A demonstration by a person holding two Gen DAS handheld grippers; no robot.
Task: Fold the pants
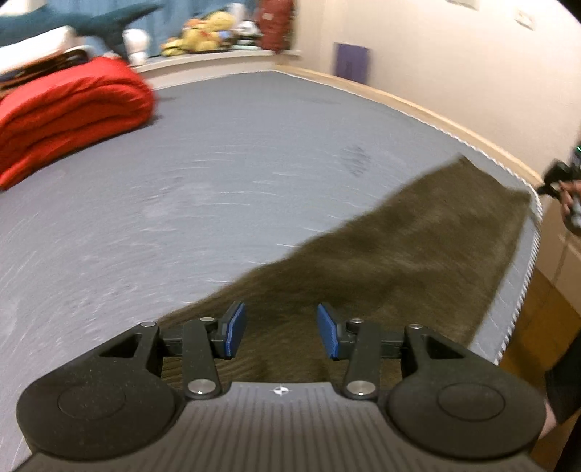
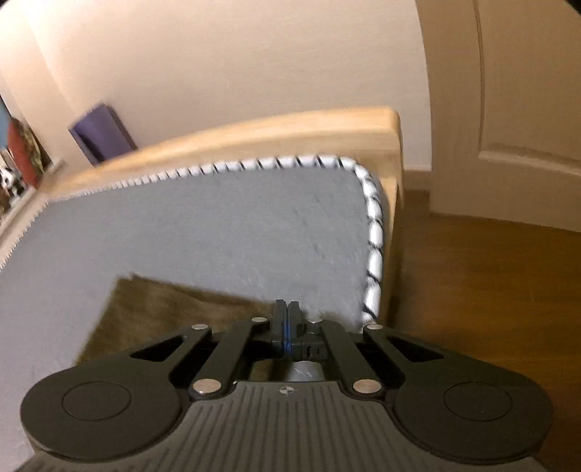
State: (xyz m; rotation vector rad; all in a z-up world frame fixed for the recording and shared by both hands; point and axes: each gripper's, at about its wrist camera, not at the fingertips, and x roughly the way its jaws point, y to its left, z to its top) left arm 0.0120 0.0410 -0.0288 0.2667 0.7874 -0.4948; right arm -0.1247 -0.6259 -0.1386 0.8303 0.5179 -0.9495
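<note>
The olive-brown pants (image 1: 410,254) lie flat on the grey mattress (image 1: 225,174), stretching from under my left gripper toward the right edge. My left gripper (image 1: 281,326) is open, its blue pads just above the near end of the pants. In the right wrist view the pants (image 2: 163,308) show at lower left. My right gripper (image 2: 286,319) is shut with the pads pressed together at the pants' far edge; nothing shows between the pads. The right gripper also shows in the left wrist view (image 1: 561,185), beyond the pants' far corner.
A folded red blanket (image 1: 69,112) lies at the far left of the mattress. Plush toys (image 1: 203,34) sit on a ledge behind. A wooden bed frame (image 2: 254,138) borders the mattress. A wood floor (image 2: 490,283) and a white door (image 2: 515,90) are on the right.
</note>
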